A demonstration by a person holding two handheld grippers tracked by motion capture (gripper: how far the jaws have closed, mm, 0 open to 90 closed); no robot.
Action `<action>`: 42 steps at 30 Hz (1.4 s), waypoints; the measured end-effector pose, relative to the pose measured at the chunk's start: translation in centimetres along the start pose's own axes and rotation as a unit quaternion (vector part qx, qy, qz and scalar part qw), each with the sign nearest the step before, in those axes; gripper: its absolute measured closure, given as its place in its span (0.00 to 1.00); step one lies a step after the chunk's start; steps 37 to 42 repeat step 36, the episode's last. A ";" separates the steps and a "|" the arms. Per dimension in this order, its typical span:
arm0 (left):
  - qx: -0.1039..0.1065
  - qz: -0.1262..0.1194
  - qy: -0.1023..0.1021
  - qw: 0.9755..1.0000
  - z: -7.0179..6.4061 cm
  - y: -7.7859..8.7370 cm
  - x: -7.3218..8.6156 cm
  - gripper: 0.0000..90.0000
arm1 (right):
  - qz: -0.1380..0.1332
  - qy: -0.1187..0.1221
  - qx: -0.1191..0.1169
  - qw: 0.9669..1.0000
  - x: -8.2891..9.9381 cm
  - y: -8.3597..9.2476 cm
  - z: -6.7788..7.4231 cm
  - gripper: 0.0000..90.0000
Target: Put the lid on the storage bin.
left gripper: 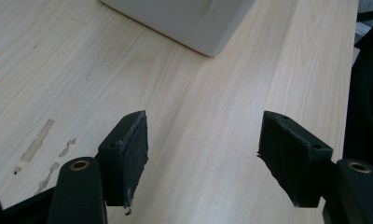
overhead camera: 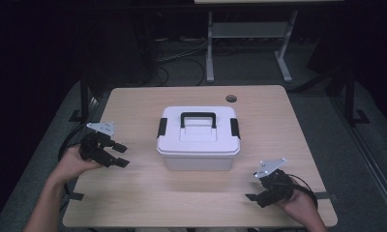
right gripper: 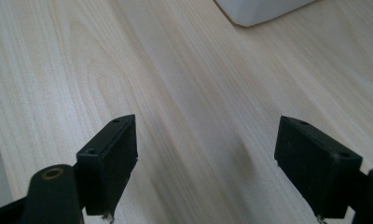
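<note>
Both of our hands are resting at the near corners of the counter (overhead camera: pixel 133 193), and between them, toward the middle, we are facing the white lidded storage box (overhead camera: pixel 199 137). We are holding the left gripper (overhead camera: pixel 119 154) with its jaws spread wide and empty, aiming rightward at the box's left end and its black side latch (overhead camera: pixel 162 127). We are keeping the right gripper (overhead camera: pixel 255 198) equally wide apart with nothing between the jaws, low at the near right corner. Since the box's long axis is running left to right, we are judging the left gripper nearer to it.
</note>
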State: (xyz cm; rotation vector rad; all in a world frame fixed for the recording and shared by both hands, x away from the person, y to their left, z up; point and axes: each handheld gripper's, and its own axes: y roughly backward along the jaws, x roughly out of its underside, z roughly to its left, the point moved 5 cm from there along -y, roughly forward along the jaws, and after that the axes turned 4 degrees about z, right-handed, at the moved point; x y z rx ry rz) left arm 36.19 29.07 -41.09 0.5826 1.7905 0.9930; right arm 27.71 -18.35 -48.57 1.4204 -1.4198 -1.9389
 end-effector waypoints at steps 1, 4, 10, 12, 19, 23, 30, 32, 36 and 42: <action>0.000 -0.001 0.000 1.000 0.0 0.0 0.1 0.35 | -0.001 0.002 0.001 1.000 0.0 0.0 0.0 0.23; 0.008 -0.007 0.007 1.000 -0.1 -0.1 0.5 0.36 | -0.002 -0.002 0.002 1.000 0.1 0.1 0.1 0.23; 0.001 0.000 0.007 1.000 -0.3 -0.3 1.2 0.36 | 0.000 -0.002 0.000 1.000 0.2 0.1 0.1 0.23; 0.001 -0.003 0.009 1.000 -0.2 -0.3 1.5 0.36 | -0.001 -0.001 0.000 1.000 0.2 0.0 0.1 0.23; 0.009 -0.018 0.024 1.000 0.1 -0.4 2.3 0.36 | -0.001 0.000 0.002 1.000 0.2 0.1 0.1 0.23; 0.010 -0.014 0.027 0.999 0.0 -0.7 2.8 0.36 | 0.000 0.001 0.001 1.000 0.2 0.0 0.1 0.23; 0.009 -0.020 0.026 0.999 -0.1 -0.6 2.9 0.36 | 0.000 0.003 0.002 1.000 0.1 0.0 0.2 0.23; 0.009 -0.021 0.026 0.999 -0.2 -0.6 2.9 0.36 | -0.001 0.002 0.002 1.000 0.1 0.0 0.3 0.23; 0.008 -0.022 0.023 0.999 -0.2 -0.6 2.9 0.36 | 0.000 0.004 0.004 1.000 0.1 0.1 0.2 0.23; 0.008 -0.022 0.023 0.999 -0.2 -0.6 2.9 0.36 | 0.000 0.004 0.004 1.000 0.1 0.1 0.2 0.23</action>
